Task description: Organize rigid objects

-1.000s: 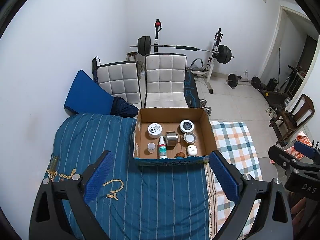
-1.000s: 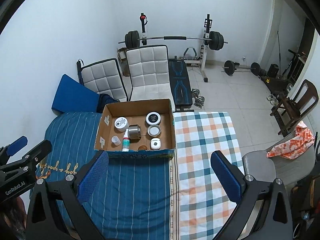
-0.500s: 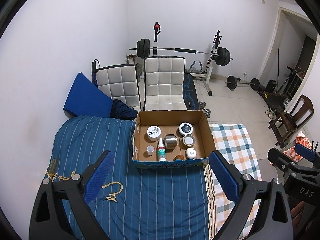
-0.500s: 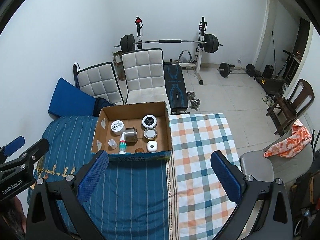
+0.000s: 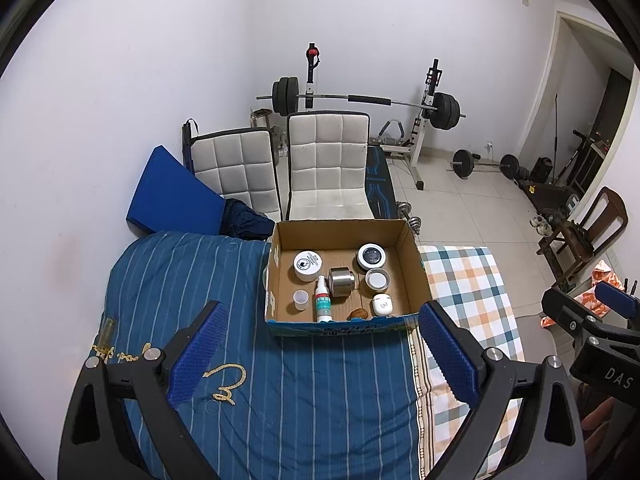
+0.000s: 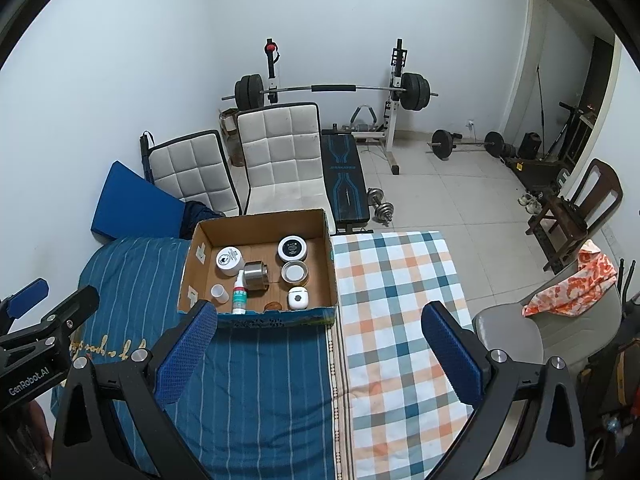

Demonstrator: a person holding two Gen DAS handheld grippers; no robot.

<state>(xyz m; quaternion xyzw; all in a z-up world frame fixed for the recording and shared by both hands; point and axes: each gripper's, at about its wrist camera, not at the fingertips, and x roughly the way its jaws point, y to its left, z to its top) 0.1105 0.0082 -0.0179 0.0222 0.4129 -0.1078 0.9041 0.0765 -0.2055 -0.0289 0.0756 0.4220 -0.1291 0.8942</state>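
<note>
Both grippers hung high above the bed (image 5: 320, 400), well apart from everything the task concerns. The left gripper (image 5: 324, 352) had its fingers (image 5: 198, 354) spread wide and they held nothing; the right gripper (image 6: 320, 352) was the same, wide open and empty.

The rigid objects were all inside the cardboard box (image 5: 412, 248), which stood on the blue striped cover at the far part of the bed, just beside the checked blanket (image 6: 400, 300). In the box I could see a white jar (image 5: 307, 265), a black-lidded tin (image 5: 371, 257), a steel cup (image 5: 341, 281) lying on its side, a silver-lidded tin (image 5: 377, 280), a small white case (image 5: 382, 305), a spray bottle (image 5: 322, 300) lying flat, a small translucent cup (image 5: 300, 299) and a small brown object (image 5: 358, 313) near the front wall.

In my judgement no grasp had begun at this moment, so the step in hand was either the approach or the pause after the sorting. The pictures alone could not decide which one.

If the work continued, the next move would call for lowering one gripper toward the box and choosing one item. The round tins would need the fingers set across their sides, and the box walls would leave little room near the edges.
</note>
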